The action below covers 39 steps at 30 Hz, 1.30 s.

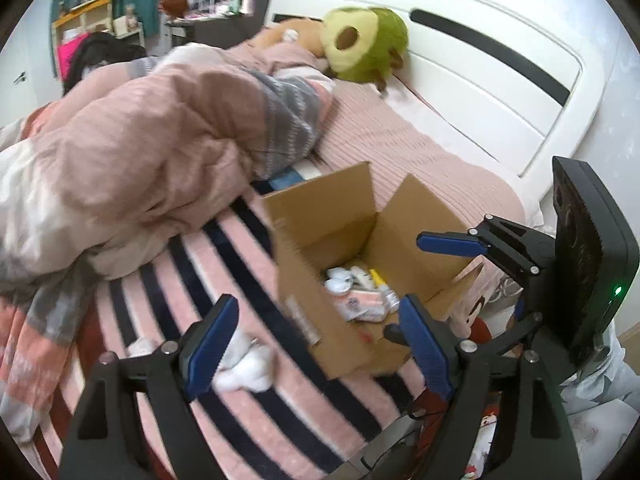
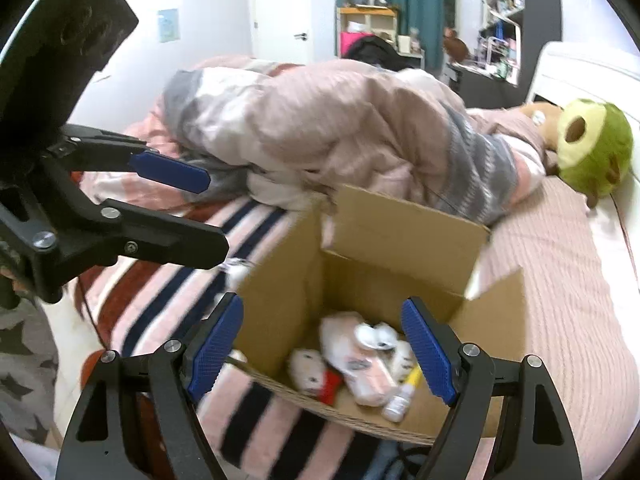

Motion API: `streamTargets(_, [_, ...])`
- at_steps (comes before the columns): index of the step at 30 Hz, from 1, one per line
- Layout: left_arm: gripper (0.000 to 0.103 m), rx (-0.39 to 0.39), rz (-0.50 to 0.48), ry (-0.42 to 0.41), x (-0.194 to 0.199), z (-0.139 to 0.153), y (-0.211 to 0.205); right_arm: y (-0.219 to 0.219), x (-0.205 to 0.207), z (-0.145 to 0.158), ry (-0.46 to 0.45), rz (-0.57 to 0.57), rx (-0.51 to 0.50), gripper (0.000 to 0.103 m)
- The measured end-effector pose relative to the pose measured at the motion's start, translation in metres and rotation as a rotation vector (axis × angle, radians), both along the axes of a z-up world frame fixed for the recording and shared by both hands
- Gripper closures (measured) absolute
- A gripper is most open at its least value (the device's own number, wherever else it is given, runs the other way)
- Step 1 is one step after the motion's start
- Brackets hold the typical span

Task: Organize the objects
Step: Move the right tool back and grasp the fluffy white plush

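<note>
Landmark: open cardboard box (image 2: 360,276) on the bed, flaps raised, taken as reference.
Box contents: small bottles, pouches and a soft toy (image 2: 310,372) are seen lying loose on the box floor.
Left gripper (image 1: 316,344): jaws spread, nothing held; placed over the near-left corner of the box.
Right gripper (image 2: 324,350): jaws spread, nothing held; positioned above the near rim of the box.
Edges: far and right flaps stand up; the near rim is low.
Open room: a strip of striped blanket (image 1: 248,412) lies left of the box; a white fluffy item (image 1: 244,368) rests there, just beside the box.
Behind box: heaped quilt (image 2: 340,128).
Far right of box: green plush (image 2: 592,144) against the white headboard (image 1: 460,60).
Room: shelves, teal curtain and a white door are seen beyond the bed.
</note>
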<state>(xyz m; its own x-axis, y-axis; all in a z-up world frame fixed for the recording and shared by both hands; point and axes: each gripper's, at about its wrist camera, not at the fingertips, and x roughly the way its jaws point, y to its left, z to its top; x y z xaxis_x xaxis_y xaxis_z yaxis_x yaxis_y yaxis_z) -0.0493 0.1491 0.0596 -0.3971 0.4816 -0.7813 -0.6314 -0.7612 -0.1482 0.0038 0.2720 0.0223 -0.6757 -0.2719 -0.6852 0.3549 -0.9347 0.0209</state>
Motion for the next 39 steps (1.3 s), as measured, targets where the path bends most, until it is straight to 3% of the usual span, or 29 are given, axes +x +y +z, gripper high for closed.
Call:
streamTargets(7, [0.021, 0.026, 0.121, 0.02, 0.014, -0.006, -0.082, -0.065, 0.0, 0.003, 0.001, 0.146, -0.068, 0.024])
streamTargets(13, [0.016, 0.046, 0.252, 0.014, 0.029, -0.03, -0.145, -0.122, -0.004, -0.024, -0.059, 0.264, -0.138, 0.023])
streamTargets(20, [0.014, 0.038, 0.404, -0.02, 0.044, -0.077, -0.191, -0.167, -0.005, -0.064, -0.055, 0.277, -0.056, 0.023])
streamTargets(23, [0.014, 0.051, 0.431, -0.033, 0.048, -0.091, -0.202, -0.172, -0.016, -0.087, -0.073, 0.224, -0.01, 0.023])
streamTargets(27, [0.014, 0.056, 0.441, -0.053, 0.049, -0.108, -0.211, -0.165, -0.034, -0.115, -0.057, 0.062, 0.13, 0.023])
streamTargets(30, [0.014, 0.07, 0.447, -0.09, 0.047, -0.125, -0.221, -0.149, -0.046, -0.128, -0.085, -0.006, 0.156, 0.023])
streamTargets(39, [0.014, 0.086, 0.462, -0.151, 0.039, -0.15, -0.227, -0.148, -0.072, -0.166, -0.182, -0.019, 0.258, 0.023])
